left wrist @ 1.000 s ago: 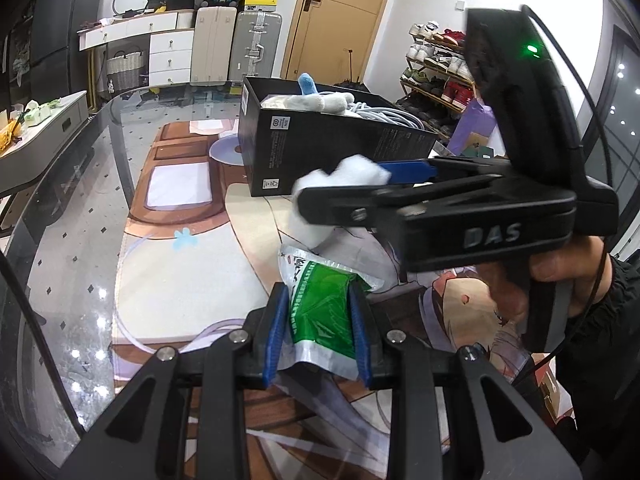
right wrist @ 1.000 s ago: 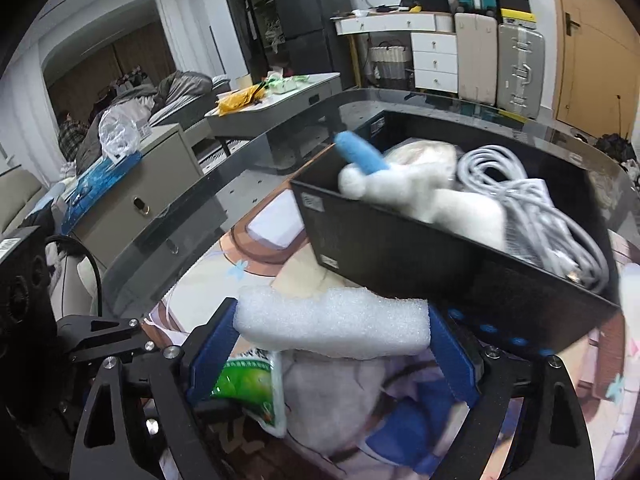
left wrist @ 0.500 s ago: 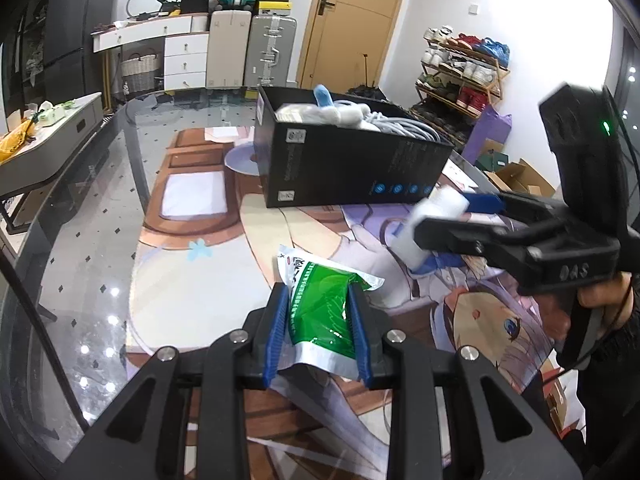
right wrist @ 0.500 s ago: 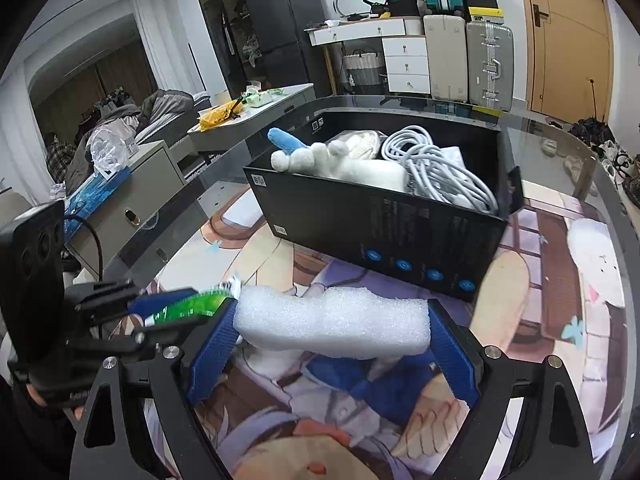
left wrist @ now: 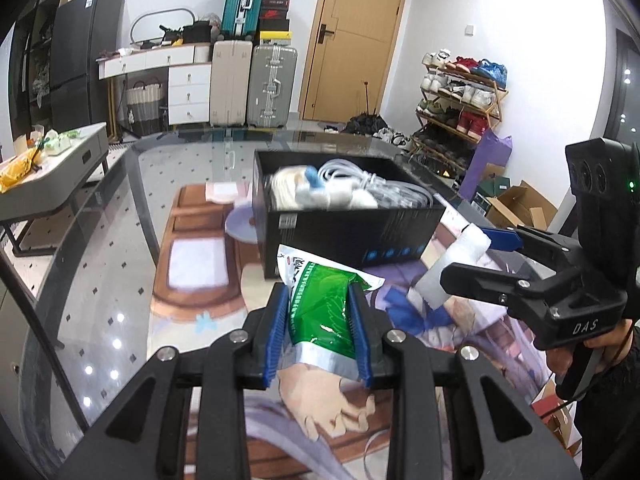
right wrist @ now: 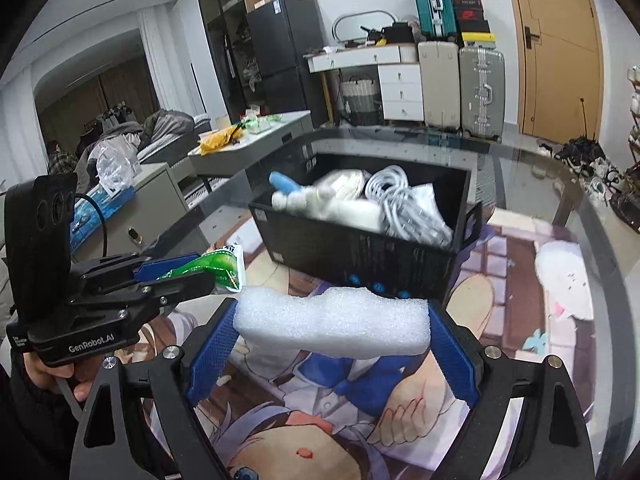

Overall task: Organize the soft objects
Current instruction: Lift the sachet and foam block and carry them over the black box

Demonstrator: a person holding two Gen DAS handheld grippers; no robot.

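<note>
My left gripper (left wrist: 320, 320) is shut on a green and white soft pouch (left wrist: 326, 308) and holds it above the printed mat, just in front of the black box (left wrist: 352, 236). My right gripper (right wrist: 332, 344) is shut on a white foam block (right wrist: 332, 324), held crosswise between the blue pads, also in front of the box (right wrist: 360, 248). The box holds a white plush toy with a blue part (right wrist: 316, 200) and a coil of white cable (right wrist: 404, 204). Each gripper shows in the other's view: the right one (left wrist: 484, 256) with the foam (left wrist: 452, 268), the left one (right wrist: 180, 272) with the pouch (right wrist: 216, 268).
The box stands on a printed anime mat (right wrist: 520, 280) on a glass table (left wrist: 100, 280). A white soft patch (right wrist: 564, 280) lies on the mat at the right. A grey side table (left wrist: 48, 184) stands to the left; suitcases (left wrist: 256, 84) and a shoe rack (left wrist: 460, 100) stand behind.
Both grippers have lifted and pulled back from the box, each keeping its object. The right gripper with the foam has moved from across the left view to its right side.
</note>
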